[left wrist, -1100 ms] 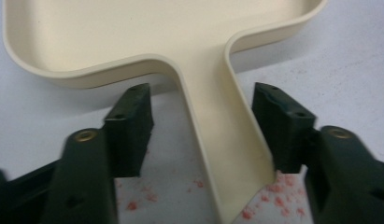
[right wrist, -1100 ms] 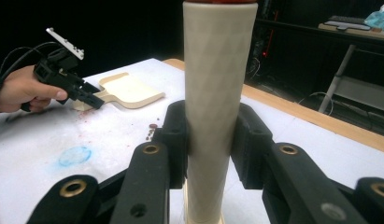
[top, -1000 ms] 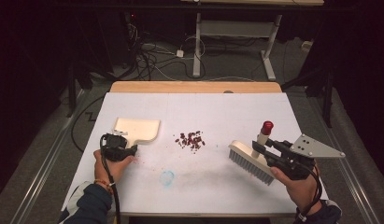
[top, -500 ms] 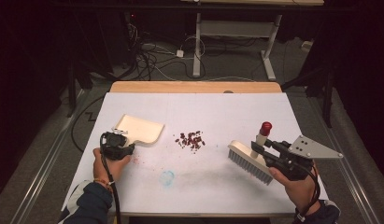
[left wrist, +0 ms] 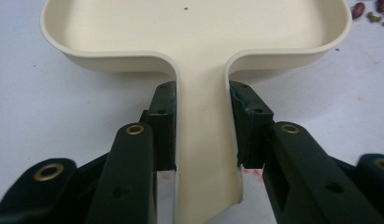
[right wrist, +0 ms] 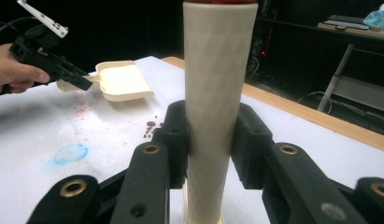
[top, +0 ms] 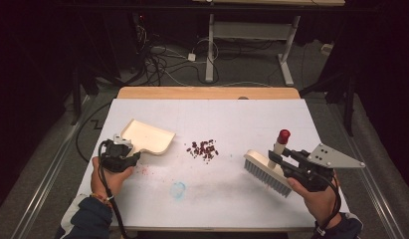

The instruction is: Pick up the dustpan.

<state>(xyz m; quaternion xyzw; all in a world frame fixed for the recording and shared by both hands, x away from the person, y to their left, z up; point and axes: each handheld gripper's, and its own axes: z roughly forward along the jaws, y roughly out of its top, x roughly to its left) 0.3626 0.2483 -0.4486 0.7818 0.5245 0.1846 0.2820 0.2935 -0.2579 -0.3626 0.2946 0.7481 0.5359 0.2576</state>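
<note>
A cream dustpan (top: 147,138) sits at the table's left, and my left gripper (top: 131,152) is shut on its handle. In the left gripper view both pads clamp the handle (left wrist: 206,140), with the pan (left wrist: 199,32) spreading out ahead. My right gripper (top: 284,159) is shut on the upright, red-capped handle (top: 279,147) of a cream brush (top: 264,172), which is tilted at the right. The right gripper view shows the pads squeezing that handle (right wrist: 217,93), with the dustpan (right wrist: 122,80) and left gripper (right wrist: 82,81) beyond. A small pile of dark red beans (top: 203,148) lies between pan and brush.
A blue smudge (top: 178,189) and faint red stains (top: 145,170) mark the white tabletop (top: 232,119). The wooden far edge (top: 207,92) borders a dark floor with cables (top: 167,59) and a desk frame (top: 252,35).
My left hand has risen a little with the dustpan, whose pan has tilted and shifted slightly right. The brush and right hand have stayed put.
</note>
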